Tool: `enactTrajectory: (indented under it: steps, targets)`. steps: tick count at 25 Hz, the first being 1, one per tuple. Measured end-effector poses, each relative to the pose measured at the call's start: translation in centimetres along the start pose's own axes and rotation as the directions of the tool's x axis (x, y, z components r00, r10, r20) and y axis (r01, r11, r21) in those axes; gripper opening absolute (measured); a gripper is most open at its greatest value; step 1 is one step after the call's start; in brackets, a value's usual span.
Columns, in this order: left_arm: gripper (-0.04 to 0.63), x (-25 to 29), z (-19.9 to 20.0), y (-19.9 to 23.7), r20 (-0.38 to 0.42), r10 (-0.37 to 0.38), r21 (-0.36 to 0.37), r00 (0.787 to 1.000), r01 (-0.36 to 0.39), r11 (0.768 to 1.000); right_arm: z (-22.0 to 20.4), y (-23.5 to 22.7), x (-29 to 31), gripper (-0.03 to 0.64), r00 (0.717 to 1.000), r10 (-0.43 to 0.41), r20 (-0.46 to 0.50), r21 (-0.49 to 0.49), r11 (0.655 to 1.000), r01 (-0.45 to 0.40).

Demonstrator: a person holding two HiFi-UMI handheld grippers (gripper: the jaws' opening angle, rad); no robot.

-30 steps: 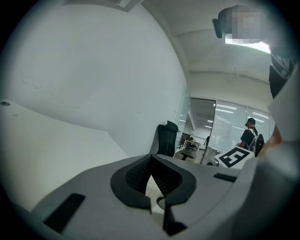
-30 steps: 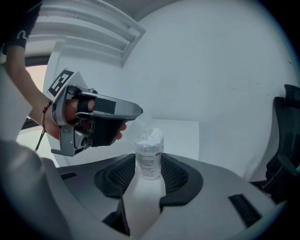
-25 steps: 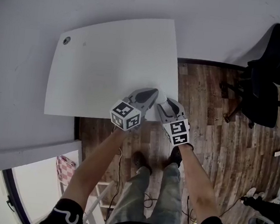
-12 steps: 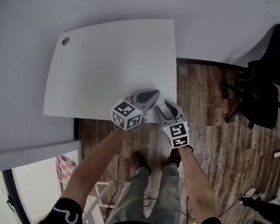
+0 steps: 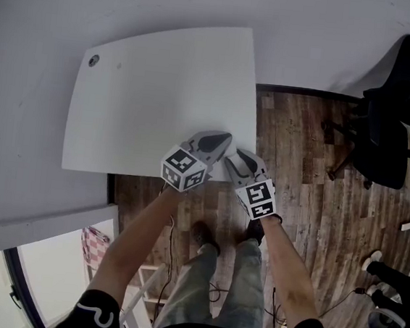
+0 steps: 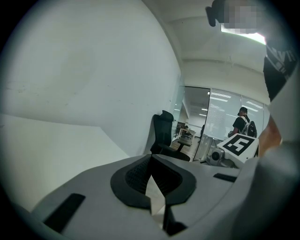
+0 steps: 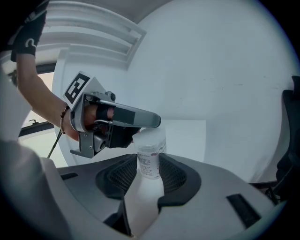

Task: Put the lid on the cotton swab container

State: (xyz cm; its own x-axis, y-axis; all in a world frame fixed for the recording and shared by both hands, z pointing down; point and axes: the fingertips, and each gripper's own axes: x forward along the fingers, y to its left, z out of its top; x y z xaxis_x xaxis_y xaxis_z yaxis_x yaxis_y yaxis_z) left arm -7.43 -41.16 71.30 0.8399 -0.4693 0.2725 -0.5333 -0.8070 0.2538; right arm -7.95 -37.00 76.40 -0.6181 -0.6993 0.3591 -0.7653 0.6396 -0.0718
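Note:
The cotton swab container, a translucent tub with a printed label, stands upright between the jaws of my right gripper. Those jaws have just been closing and their pads now touch its sides. My left gripper reaches in from the left, its fingers at the container's top. I cannot make out the lid as a separate piece. In its own view the left gripper has its jaws together with nothing showing between them. From the head view both grippers meet over the white table's near right corner, hiding the container.
The table has a round cable hole at its far left. A black office chair stands on the wooden floor to the right. Another person is at the lower right.
The white container that showed between the two grippers a second ago is now covered by them. The right gripper's jaws have narrowed. Both hands stay at the table corner.

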Motion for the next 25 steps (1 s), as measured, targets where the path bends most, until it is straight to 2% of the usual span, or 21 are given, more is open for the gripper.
enactTrajectory:
  steps: [10, 18, 25]
  targets:
    - [0.025, 0.4, -0.2, -0.2, -0.016, 0.007, 0.037, 1.0, -0.006, 0.999, 0.0, -0.3, -0.3, 0.155, 0.999, 0.031, 0.011, 0.011, 0.999, -0.031]
    - [0.025, 0.2, 0.0, -0.1, 0.012, 0.038, 0.003, 0.999, -0.038, 0.999, -0.2, -1.3, -1.8, 0.143, 0.999, 0.039, -0.012, -0.003, 0.999, -0.039]
    - [0.025, -1.3, 2.9, -0.8, 0.059, 0.097, -0.023, 0.994, -0.095, 0.995, 2.1, -3.4, -4.4, 0.135, 0.999, 0.032, -0.007, -0.012, 0.999, -0.032]
